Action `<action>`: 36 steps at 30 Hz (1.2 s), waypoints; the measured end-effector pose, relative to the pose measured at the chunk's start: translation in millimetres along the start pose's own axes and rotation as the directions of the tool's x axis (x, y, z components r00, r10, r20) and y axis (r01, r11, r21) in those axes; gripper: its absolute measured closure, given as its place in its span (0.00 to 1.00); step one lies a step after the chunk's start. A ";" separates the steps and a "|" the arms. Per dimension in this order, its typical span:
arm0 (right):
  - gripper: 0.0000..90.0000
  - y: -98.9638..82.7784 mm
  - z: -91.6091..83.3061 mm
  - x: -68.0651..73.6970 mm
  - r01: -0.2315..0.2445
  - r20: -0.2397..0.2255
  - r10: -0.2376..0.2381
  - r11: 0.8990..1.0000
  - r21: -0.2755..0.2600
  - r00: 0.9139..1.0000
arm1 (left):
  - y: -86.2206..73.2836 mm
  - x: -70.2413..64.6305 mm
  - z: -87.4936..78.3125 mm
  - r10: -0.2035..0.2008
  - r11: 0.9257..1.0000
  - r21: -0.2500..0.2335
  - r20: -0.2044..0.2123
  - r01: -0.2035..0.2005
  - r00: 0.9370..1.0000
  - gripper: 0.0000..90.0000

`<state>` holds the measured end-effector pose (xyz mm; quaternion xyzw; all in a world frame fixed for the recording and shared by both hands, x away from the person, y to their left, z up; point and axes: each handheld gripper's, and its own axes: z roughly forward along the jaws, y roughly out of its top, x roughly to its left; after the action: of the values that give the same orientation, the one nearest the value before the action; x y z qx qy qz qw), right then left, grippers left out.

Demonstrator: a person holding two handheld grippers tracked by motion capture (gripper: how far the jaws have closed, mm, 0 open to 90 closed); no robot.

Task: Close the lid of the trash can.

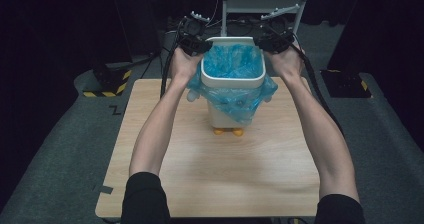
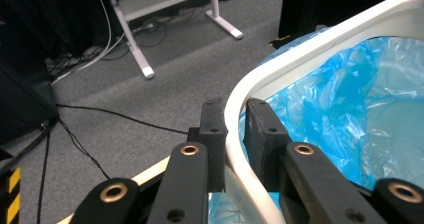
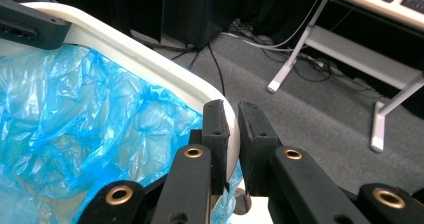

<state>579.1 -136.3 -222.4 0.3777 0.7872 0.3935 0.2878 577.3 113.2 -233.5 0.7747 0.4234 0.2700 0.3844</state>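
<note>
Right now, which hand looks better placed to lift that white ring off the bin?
Neither alone, probably: the left gripper clamps the white rim at one far corner, the right gripper at the other, so both should lift together.

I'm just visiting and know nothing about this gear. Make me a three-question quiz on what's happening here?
1. True or false: both grippers clamp the white ring.
2. What colour is the bag lining the bin?
3. The bin stands on: A) the floor B) the wooden table C) a chair.

Key:
1. True: the left gripper and right gripper each pinch it, one jaw inside and one outside.
2. Blue.
3. B.
</note>
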 end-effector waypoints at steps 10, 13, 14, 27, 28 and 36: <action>0.92 -4.1 4.4 -0.1 -0.009 -0.011 0.009 1.000 0.021 1.000 | -6.1 -0.5 3.5 -0.003 1.000 0.006 0.009 0.003 1.000 0.87; 0.92 -5.4 3.3 0.5 -0.007 -0.012 0.007 1.000 0.018 1.000 | -7.5 -1.6 2.4 0.002 1.000 -0.001 0.007 -0.002 1.000 0.87; 0.92 -5.6 2.9 0.9 -0.008 -0.011 0.008 1.000 0.017 1.000 | -8.1 -1.6 2.3 0.001 1.000 -0.004 0.008 -0.001 1.000 0.87; 0.92 -13.8 4.2 0.8 -0.019 -0.018 0.019 1.000 -0.017 1.000 | -13.8 -2.3 3.4 0.007 1.000 -0.022 0.011 -0.007 1.000 0.87; 0.92 -14.0 4.0 1.0 -0.017 -0.019 0.016 1.000 -0.020 1.000 | -14.2 -2.0 3.3 0.005 1.000 -0.025 0.014 -0.004 1.000 0.87; 0.90 -16.2 3.2 -0.2 -0.026 -0.034 0.024 0.999 -0.039 0.999 | -16.7 -0.1 1.7 -0.005 0.999 -0.046 0.031 0.007 0.999 0.85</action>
<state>575.7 -141.8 -237.6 0.3752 0.7793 0.4187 0.2769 571.1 118.3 -248.2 0.7684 0.4132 0.2665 0.4096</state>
